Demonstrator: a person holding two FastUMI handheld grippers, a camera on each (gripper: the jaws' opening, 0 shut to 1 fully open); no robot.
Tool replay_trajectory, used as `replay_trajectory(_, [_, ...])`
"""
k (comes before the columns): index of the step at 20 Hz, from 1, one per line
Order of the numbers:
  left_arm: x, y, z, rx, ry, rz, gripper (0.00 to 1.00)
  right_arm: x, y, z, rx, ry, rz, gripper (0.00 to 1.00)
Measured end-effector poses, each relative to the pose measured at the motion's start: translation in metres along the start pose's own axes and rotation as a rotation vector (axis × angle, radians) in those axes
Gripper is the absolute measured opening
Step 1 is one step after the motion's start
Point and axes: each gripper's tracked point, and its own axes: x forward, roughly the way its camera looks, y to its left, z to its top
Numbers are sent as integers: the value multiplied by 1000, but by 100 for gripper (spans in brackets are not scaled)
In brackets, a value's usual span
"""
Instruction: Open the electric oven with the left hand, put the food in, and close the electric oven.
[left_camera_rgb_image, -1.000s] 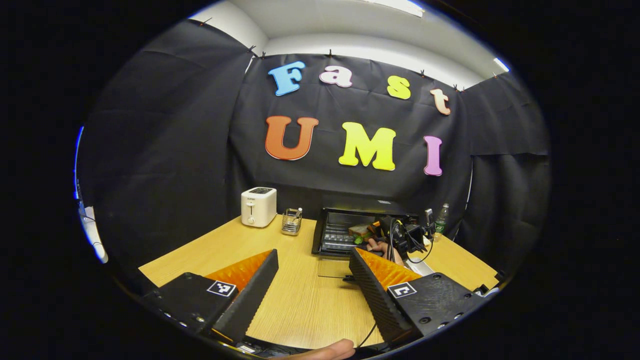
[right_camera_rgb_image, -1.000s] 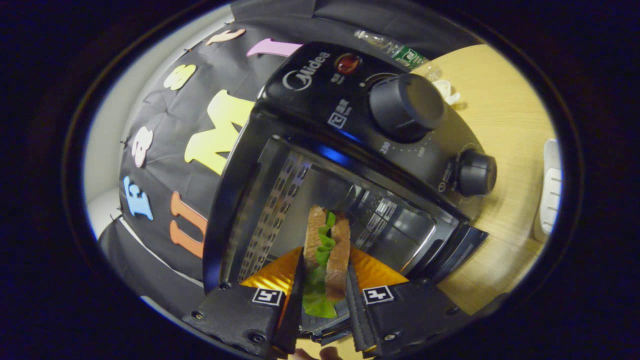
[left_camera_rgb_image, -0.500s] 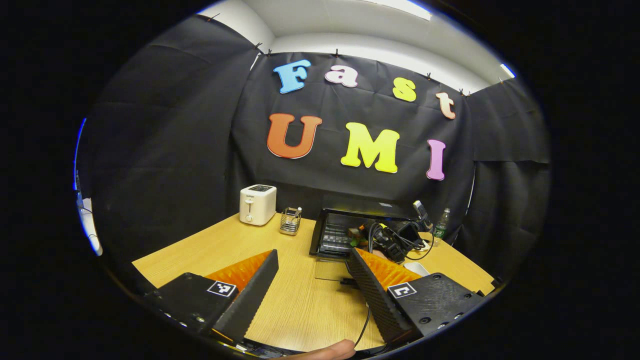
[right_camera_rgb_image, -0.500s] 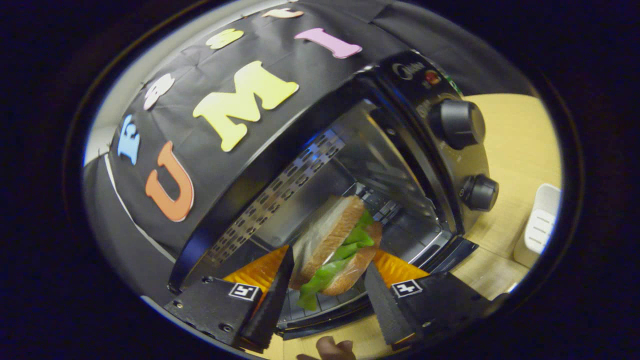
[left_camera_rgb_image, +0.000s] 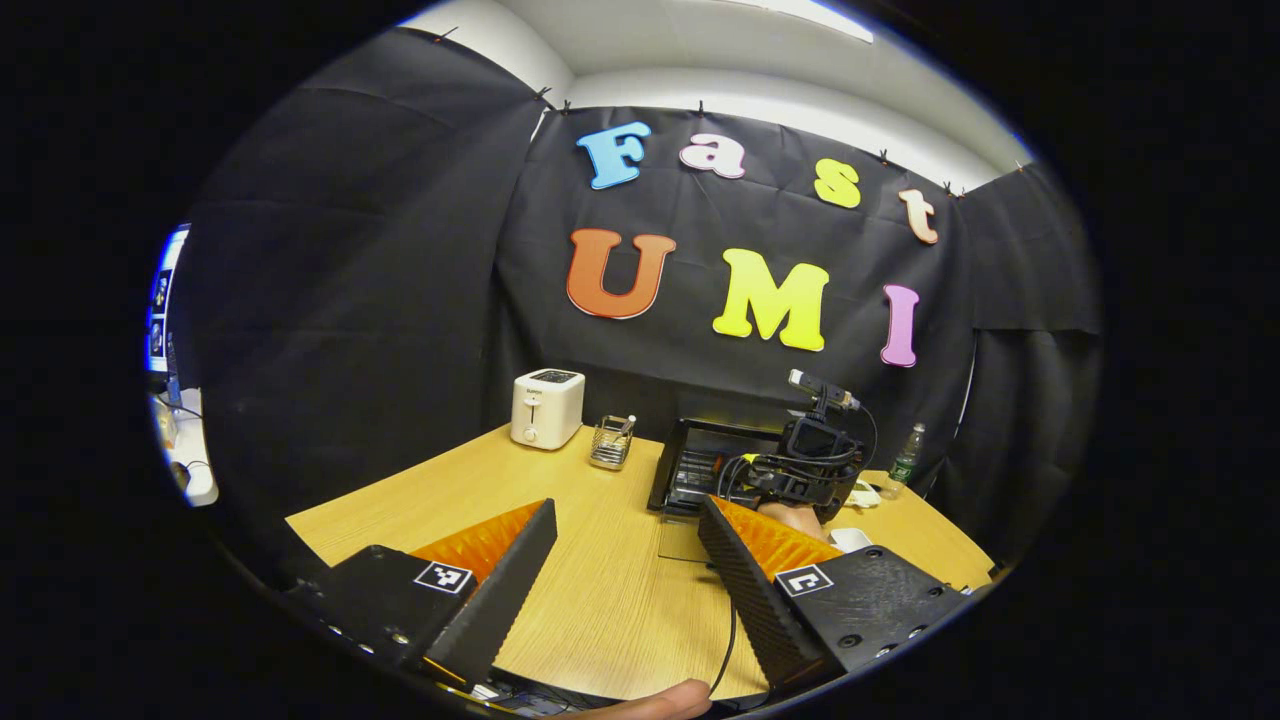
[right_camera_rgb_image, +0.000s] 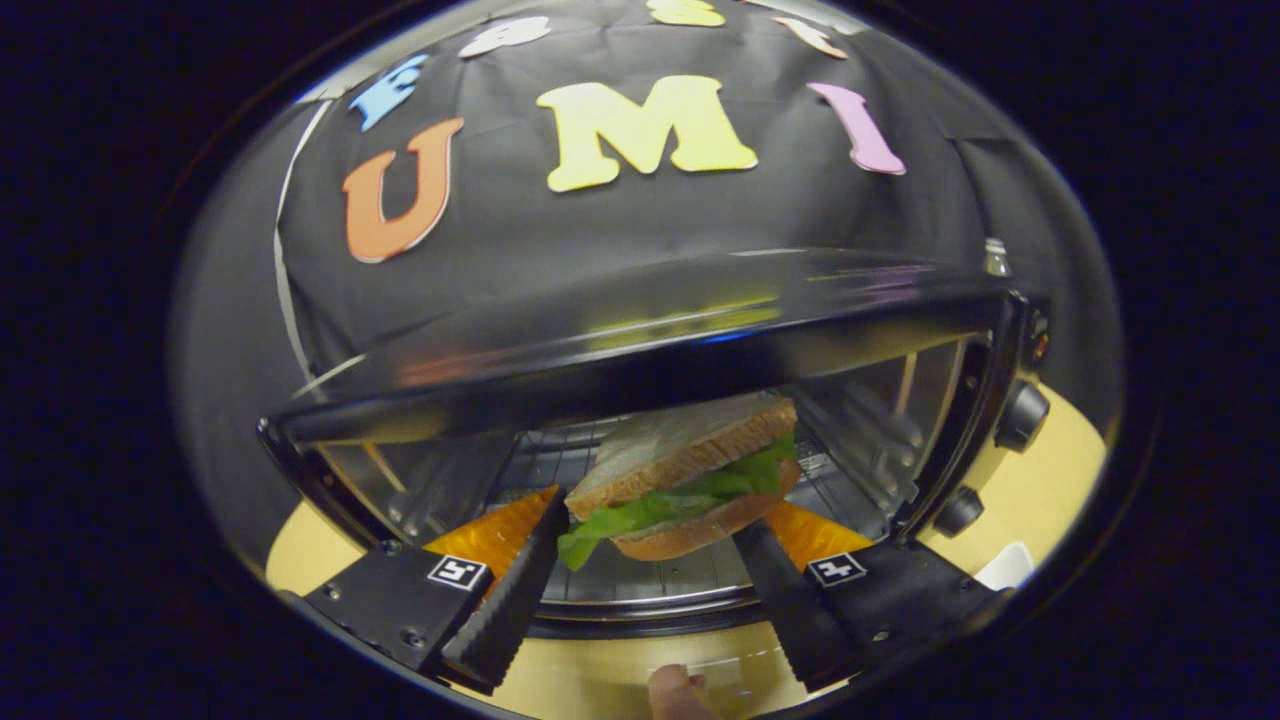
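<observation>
The electric oven (right_camera_rgb_image: 640, 330) stands open at the far side of the wooden table (left_camera_rgb_image: 590, 590), its glass door (left_camera_rgb_image: 685, 540) folded down flat toward the near edge; in the right gripper view the sandwich (right_camera_rgb_image: 685, 475), bread with green lettuce showing between the slices, lies level on the wire rack (right_camera_rgb_image: 640, 575) just inside the oven's mouth; the right gripper (right_camera_rgb_image: 650, 570) sits at the opening with its jaws spread to either side of the sandwich, and whether the fingers touch the bread I cannot tell; in the left gripper view the left gripper (left_camera_rgb_image: 625, 560) hangs over the table's near part, well apart from the oven, jaws wide and holding nothing; a white toaster (left_camera_rgb_image: 546, 408) and a small wire holder (left_camera_rgb_image: 611, 443) stand left of the oven; a bottle (left_camera_rgb_image: 906, 458) stands to its right; a hand (left_camera_rgb_image: 795, 518) holds the right gripper in front of the oven.
</observation>
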Motion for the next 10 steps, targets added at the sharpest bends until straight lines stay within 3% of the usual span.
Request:
replay_trajectory(5, [-3,-4,0,4,-1,-13,94,-4,-6,-25,-160,153,-27,98])
replay_trajectory(10, [-2,-3,-4,-17,13,-22,94,-25,-11,-28,-121,202,22,100])
